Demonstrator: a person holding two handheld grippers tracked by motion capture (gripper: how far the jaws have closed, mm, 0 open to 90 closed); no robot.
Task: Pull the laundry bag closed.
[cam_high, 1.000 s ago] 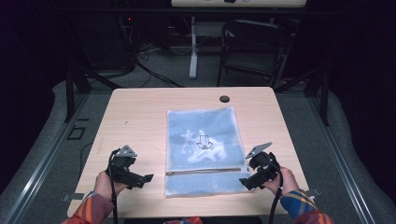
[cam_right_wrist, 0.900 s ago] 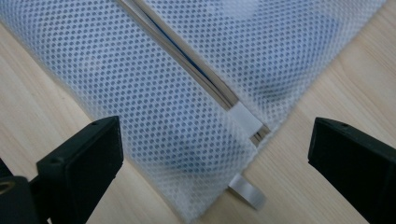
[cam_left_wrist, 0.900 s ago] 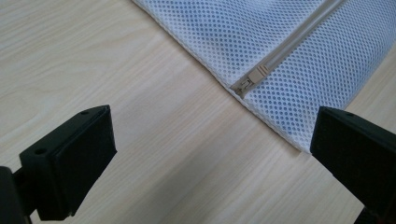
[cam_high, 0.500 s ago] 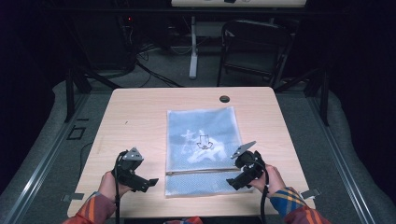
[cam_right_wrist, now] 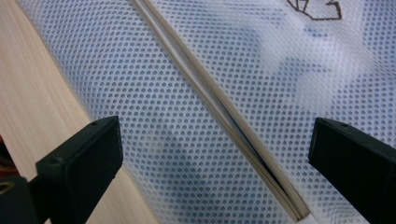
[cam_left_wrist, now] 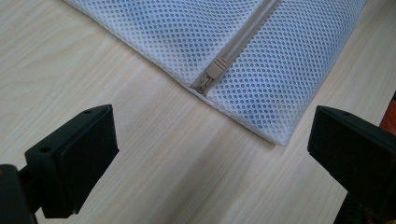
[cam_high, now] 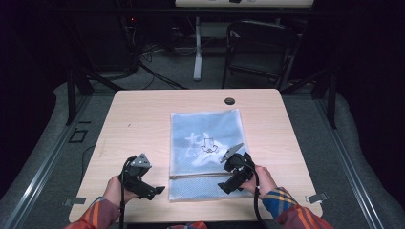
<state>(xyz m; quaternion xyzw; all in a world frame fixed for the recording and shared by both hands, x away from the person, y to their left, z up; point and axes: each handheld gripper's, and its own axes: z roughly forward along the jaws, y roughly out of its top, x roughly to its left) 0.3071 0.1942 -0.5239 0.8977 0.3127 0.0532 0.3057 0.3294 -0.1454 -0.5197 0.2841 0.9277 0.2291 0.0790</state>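
While the high view sets the mesh bag (cam_high: pixel 206 152) flat mid-table, the left gripper (cam_left_wrist: pixel 210 154) (jaws wide, just off the bag's corner) reveals its zipper pull (cam_left_wrist: pixel 214 71), and the right gripper (cam_right_wrist: pixel 212 158), equally wide, straddles the zipper line (cam_right_wrist: pixel 219 107).

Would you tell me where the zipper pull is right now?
The zipper pull sits at the mesh bag's left edge, near the left claw.

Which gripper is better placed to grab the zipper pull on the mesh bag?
Probably the left gripper: its open jaws face the zipper pull at the mesh bag's edge, while the right gripper hovers over the zipper's other end.
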